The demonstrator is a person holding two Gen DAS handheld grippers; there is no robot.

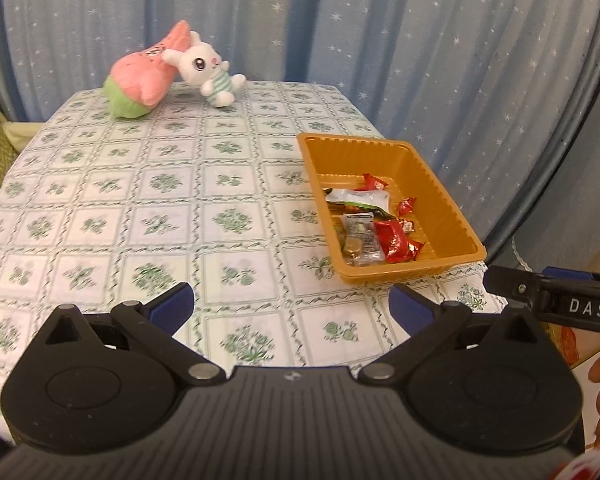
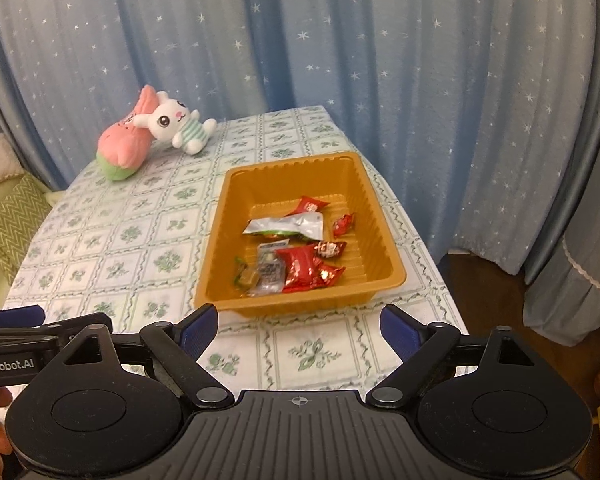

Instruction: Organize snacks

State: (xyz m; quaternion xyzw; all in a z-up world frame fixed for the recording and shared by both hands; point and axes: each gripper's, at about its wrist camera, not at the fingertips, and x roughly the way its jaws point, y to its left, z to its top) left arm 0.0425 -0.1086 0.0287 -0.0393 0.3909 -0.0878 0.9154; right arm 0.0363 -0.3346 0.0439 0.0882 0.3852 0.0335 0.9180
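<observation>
An orange plastic tray [image 1: 448, 204] [image 2: 236, 216] sits near the table's right edge and holds several wrapped snacks: red packets [image 1: 396, 242] [image 2: 306, 268], a silver-green pouch [image 1: 358, 199] [image 2: 288, 225] and a small clear packet [image 1: 360, 242] [image 2: 269, 270]. My left gripper [image 1: 294, 306] hovers open over bare tablecloth, to the near left of the tray, with nothing between its blue pads. My right gripper [image 2: 300, 326] stands open just in front of the tray's near wall, empty too. Each gripper's side shows at the edge of the other's view.
A pink-and-green plush [image 1: 144, 80] [image 2: 122, 146] and a white bunny plush [image 1: 208, 68] [image 2: 176, 124] lie at the table's far left corner. The table has a green-flowered cloth [image 1: 140, 208] [image 2: 112, 240]. Blue starry curtains hang behind; the table's right edge drops off close to the tray.
</observation>
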